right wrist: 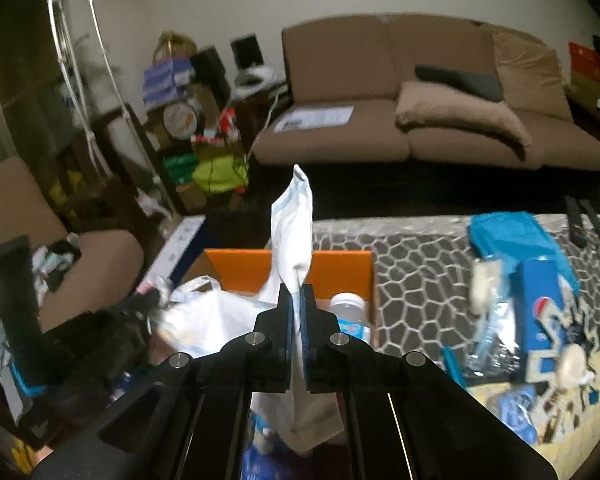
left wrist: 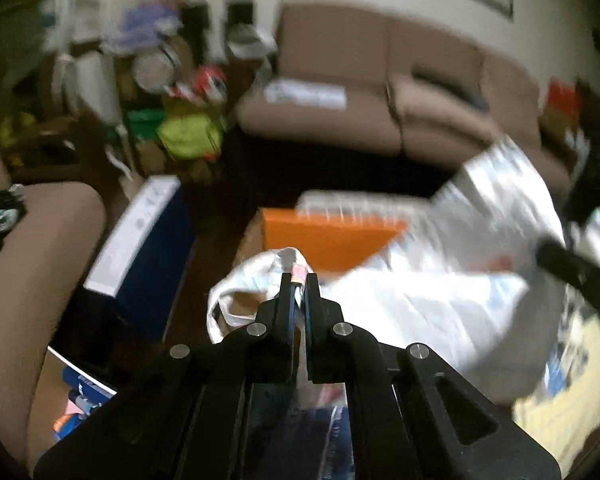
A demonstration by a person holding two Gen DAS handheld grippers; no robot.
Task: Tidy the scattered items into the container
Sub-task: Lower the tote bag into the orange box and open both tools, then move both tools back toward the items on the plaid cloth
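In the left wrist view the left hand-held gripper [left wrist: 299, 278] pinches a handle of the white bag [left wrist: 440, 304] before the orange box [left wrist: 332, 236], while in the right wrist view the right hand-held gripper [right wrist: 296, 290] is clamped on another strip of the bag [right wrist: 294, 228] above that box [right wrist: 244, 266].

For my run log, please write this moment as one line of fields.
left gripper: shut on white plastic bag | right gripper: shut on same bag | orange box: behind bag | stage: bag carried
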